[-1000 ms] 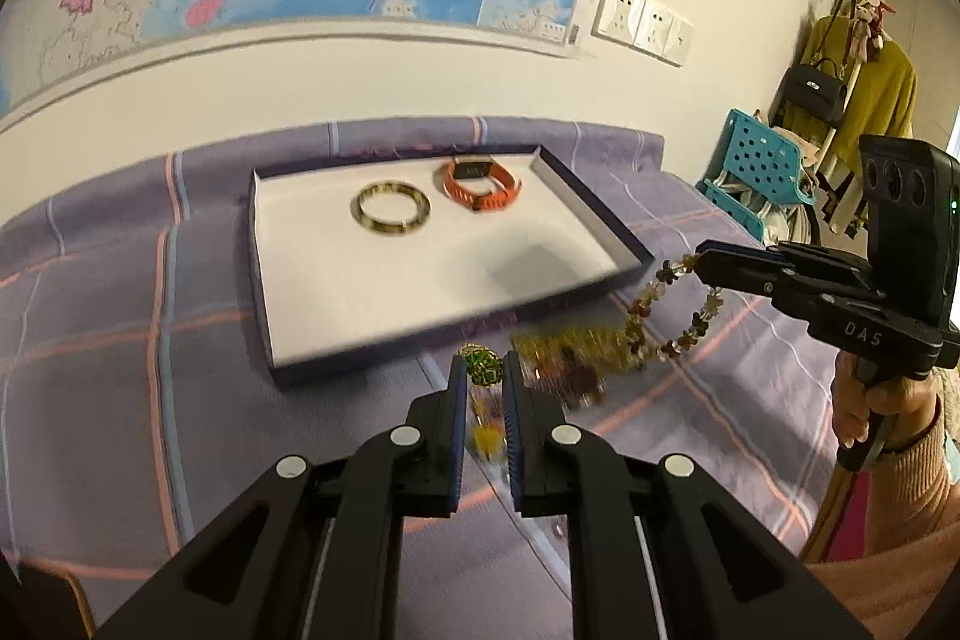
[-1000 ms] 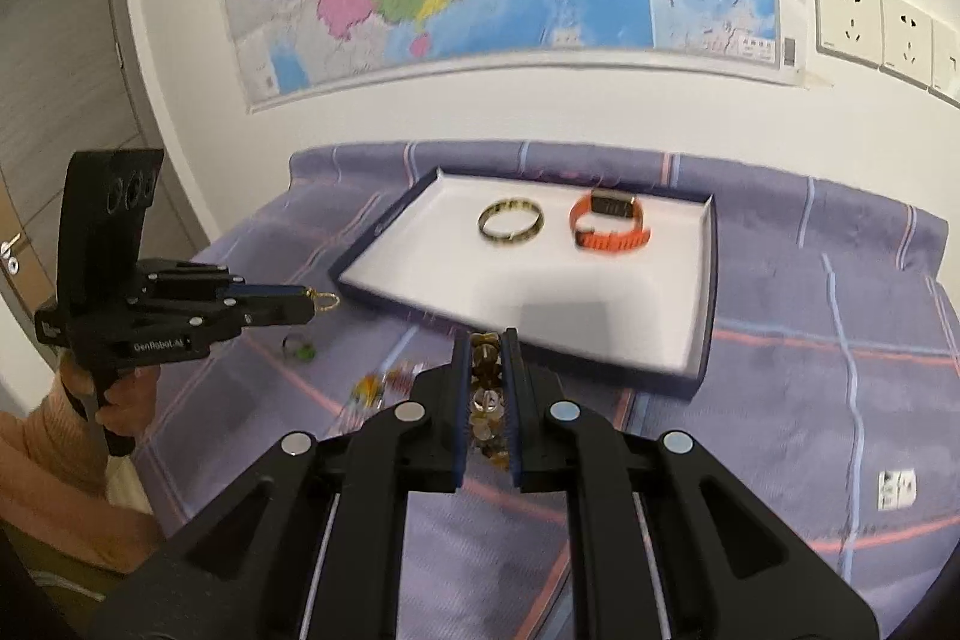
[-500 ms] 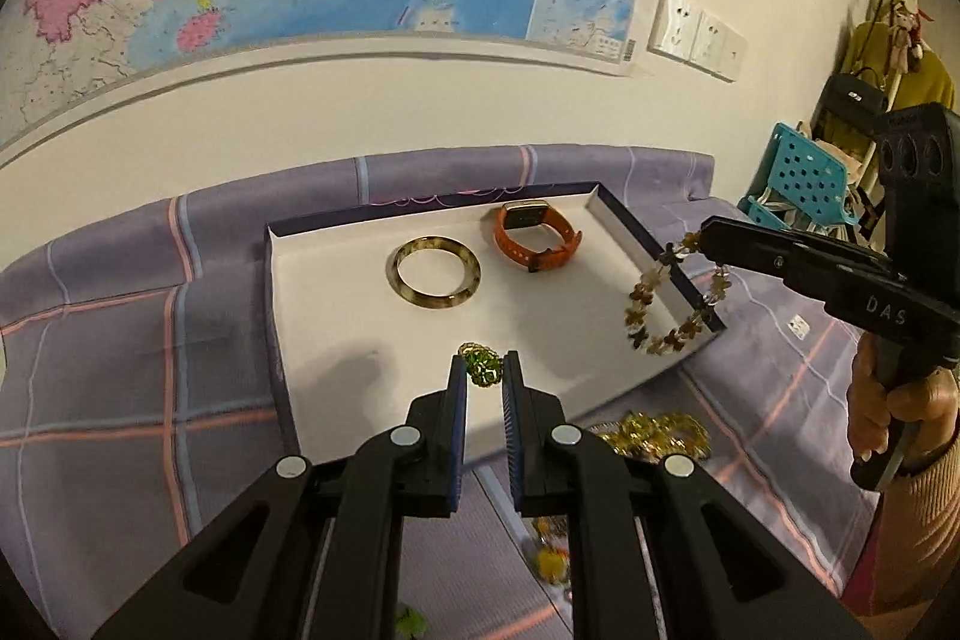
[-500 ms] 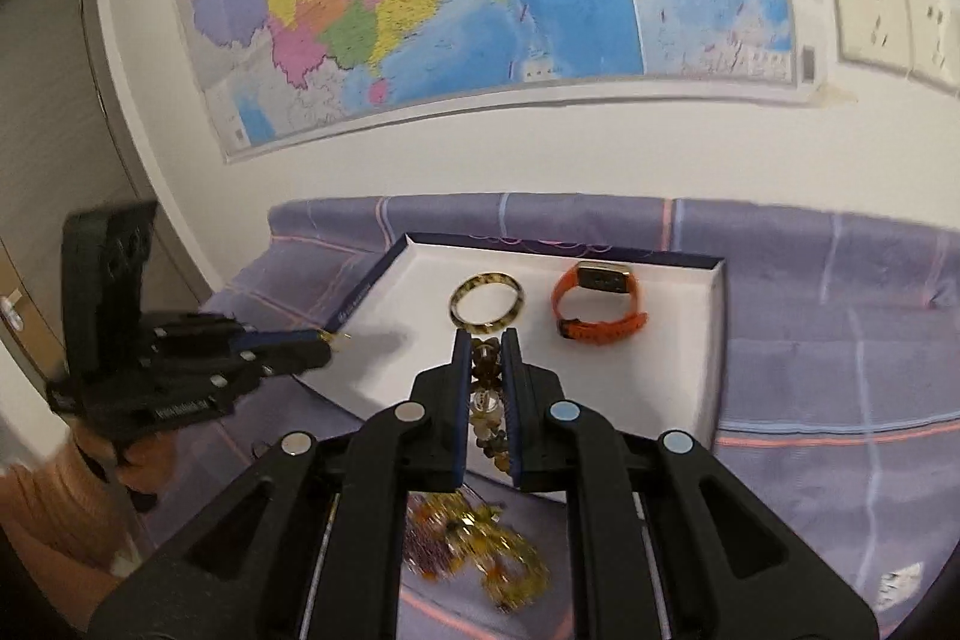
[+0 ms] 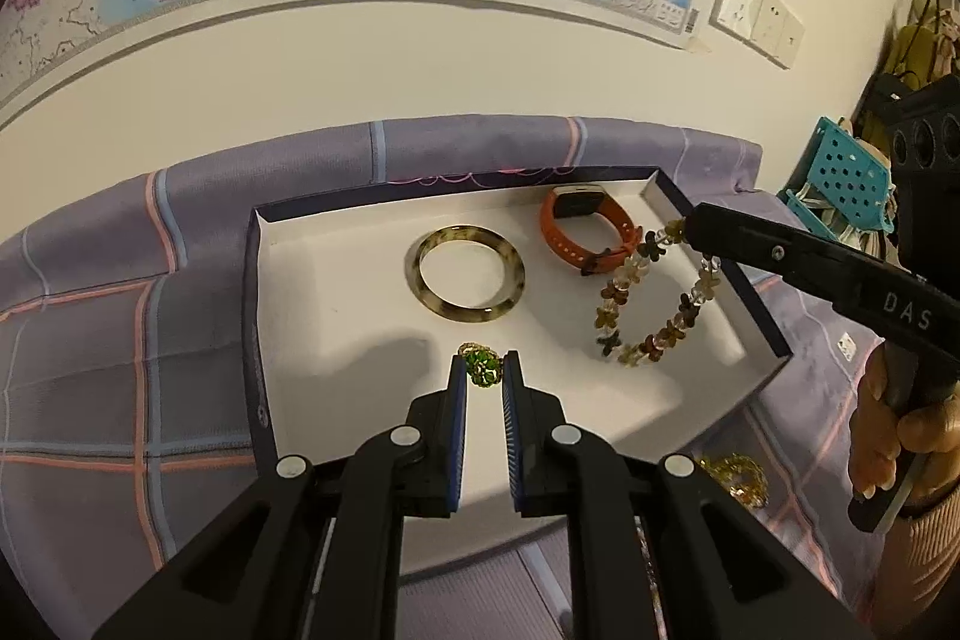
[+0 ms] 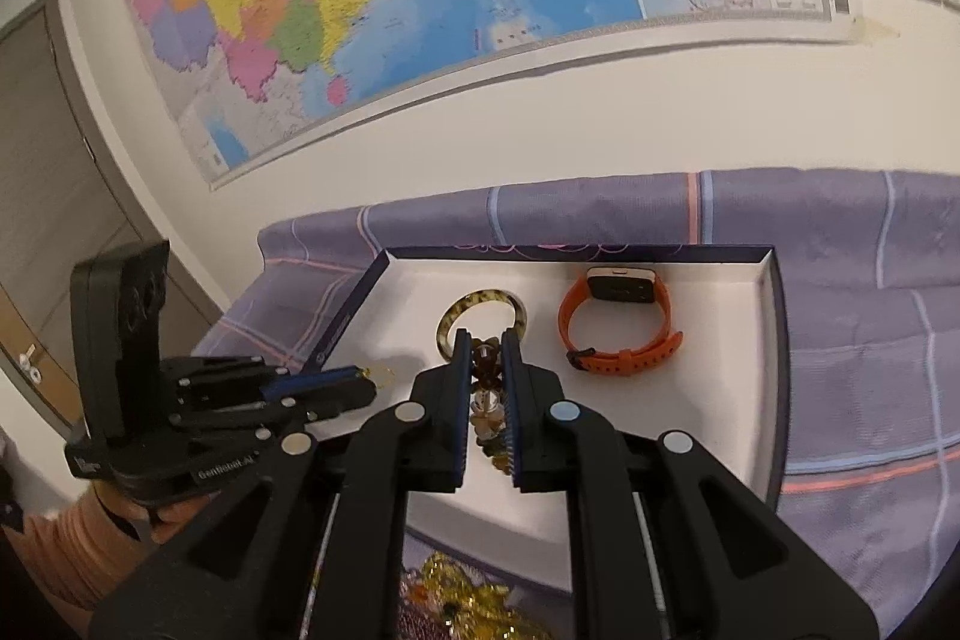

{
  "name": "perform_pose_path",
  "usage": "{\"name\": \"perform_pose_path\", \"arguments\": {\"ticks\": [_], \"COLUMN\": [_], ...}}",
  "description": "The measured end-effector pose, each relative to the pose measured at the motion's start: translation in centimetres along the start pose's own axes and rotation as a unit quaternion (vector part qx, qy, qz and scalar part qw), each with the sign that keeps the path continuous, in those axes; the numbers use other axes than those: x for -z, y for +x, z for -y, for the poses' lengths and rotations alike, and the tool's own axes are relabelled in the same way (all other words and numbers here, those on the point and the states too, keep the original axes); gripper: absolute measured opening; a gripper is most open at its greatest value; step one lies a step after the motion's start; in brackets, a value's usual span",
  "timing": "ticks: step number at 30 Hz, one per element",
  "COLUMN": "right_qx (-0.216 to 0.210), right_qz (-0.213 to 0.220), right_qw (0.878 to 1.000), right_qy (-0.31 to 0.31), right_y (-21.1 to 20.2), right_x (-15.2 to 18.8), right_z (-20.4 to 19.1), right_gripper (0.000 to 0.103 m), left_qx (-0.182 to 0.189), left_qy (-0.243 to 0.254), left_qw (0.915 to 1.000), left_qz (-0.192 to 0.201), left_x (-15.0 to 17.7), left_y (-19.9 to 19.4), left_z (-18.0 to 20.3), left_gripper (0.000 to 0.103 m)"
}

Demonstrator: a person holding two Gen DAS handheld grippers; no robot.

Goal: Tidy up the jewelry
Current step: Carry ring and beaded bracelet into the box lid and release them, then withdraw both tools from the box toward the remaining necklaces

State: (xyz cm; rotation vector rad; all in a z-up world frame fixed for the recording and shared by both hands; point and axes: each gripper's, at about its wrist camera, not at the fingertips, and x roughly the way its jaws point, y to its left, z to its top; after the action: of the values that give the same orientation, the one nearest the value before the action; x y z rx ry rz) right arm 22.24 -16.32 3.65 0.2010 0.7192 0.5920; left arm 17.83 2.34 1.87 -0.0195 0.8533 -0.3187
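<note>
The green beaded ring (image 5: 482, 367) is clamped between the tips of the left tongs (image 5: 485, 377), above the white floor of the tray (image 5: 336, 316), near its front. The flower-bead bracelet (image 5: 651, 307) hangs from the closed right tongs (image 6: 486, 370) over the tray's right part, beside the orange watch (image 5: 585, 229); the tortoiseshell bangle (image 5: 465, 273) lies mid-tray. Gold jewelry (image 5: 735, 478) lies on the purple cloth (image 5: 120, 340) outside the tray's front edge.

left tongs (image 5: 485, 370) pinch green ring (image 5: 480, 367) over tray (image 5: 757, 333); right tongs (image 5: 689, 227) dangle bead bracelet (image 5: 651, 307).
</note>
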Motion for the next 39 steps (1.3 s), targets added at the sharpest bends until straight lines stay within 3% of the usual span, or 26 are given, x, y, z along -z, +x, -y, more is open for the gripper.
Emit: {"name": "perform_pose_path", "arguments": {"ticks": [11,21,28,30,32,39], "right_qx": [0.061,0.075,0.085,0.086,0.088,0.08], "right_qz": [-0.036,-0.051,-0.048,-0.044,-0.038,-0.021], "right_qw": [0.996,0.994,0.993,0.993,0.994,0.996], "right_qy": [0.054,0.059,0.067,0.064,0.058,0.038], "right_y": [2.2,2.8,2.3,1.8,1.1,-1.3], "right_x": [1.2,1.9,1.9,1.9,2.0,2.4], "right_z": [4.6,5.1,5.3,5.1,4.7,3.5], "right_gripper": [0.01,0.011,0.017,0.022,0.03,0.033], "left_qx": [-0.016,-0.026,-0.035,-0.043,-0.041,-0.053], "left_qy": [-0.009,-0.009,-0.005,-0.002,0.003,0.016], "left_qw": [0.9993,0.9987,0.9984,0.9982,0.9986,0.9985], "left_qz": [-0.031,-0.042,-0.045,-0.041,-0.033,0.001], "left_x": [-0.2,-0.5,-1.3,-1.3,-1.2,-0.9], "left_y": [2.9,3.9,4.5,4.4,3.9,1.6], "left_z": [-0.7,-0.8,-0.3,-0.3,-0.2,0.5], "left_gripper": [0.01,0.01,0.012,0.018,0.034,0.044]}}
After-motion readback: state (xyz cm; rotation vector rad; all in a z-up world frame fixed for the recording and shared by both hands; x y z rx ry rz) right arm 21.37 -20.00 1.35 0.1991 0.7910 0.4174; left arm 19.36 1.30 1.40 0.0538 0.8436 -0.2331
